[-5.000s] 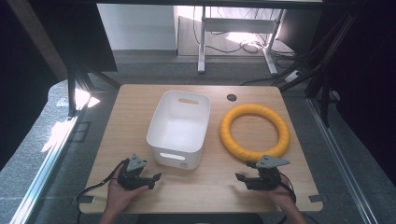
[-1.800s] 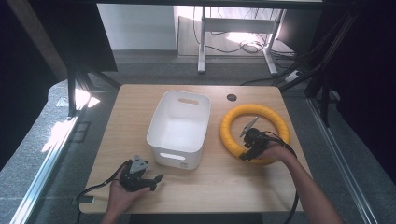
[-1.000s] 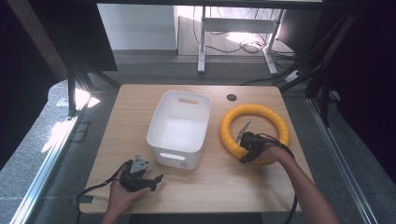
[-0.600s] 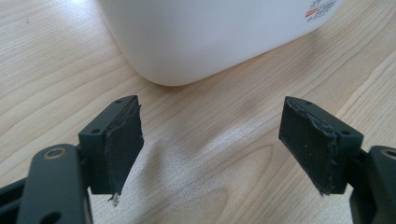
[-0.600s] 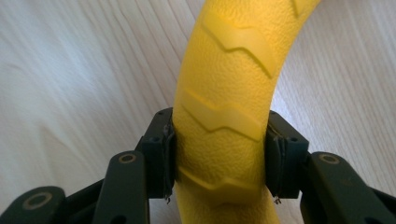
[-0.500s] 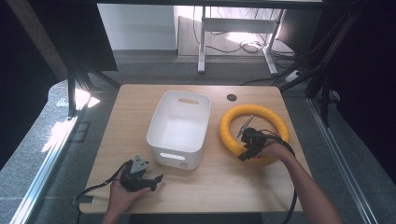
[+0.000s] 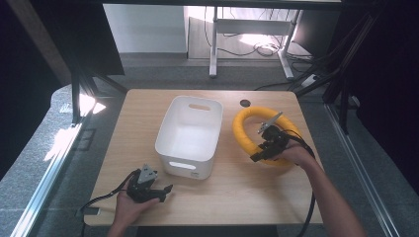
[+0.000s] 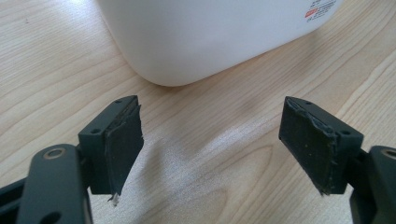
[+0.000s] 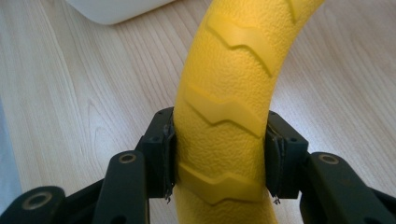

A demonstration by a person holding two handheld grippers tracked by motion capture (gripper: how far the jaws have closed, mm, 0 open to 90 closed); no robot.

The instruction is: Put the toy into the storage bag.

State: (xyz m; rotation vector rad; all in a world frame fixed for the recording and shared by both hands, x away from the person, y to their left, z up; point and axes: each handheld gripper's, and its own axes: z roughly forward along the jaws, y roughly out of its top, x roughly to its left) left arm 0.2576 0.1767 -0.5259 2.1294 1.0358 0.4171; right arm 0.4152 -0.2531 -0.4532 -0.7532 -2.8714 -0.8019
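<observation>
Right gripper view: the ring [image 9: 224, 93] is seen as a thick yellow tube with a pebbled skin and raised zigzag ridges, and it is clamped between both pads of the right gripper [image 9: 219, 158], whose jaws are closed onto its sides. From the high view, the ring [image 7: 245, 129] is found on the right part of the table [image 7: 148, 106], just beside the white bin [image 7: 190, 133], with the right gripper [image 7: 263, 150] on its near arc. A small label with red print is seen on the bin's wall [image 8: 317, 9] in the left gripper view, but it cannot be read. The left gripper [image 8: 212, 140] is held wide open over bare wood with nothing between its pads. Compared with a second ago, the ring's near side is raised off the table; the left gripper [image 7: 160, 190] is unchanged.
</observation>
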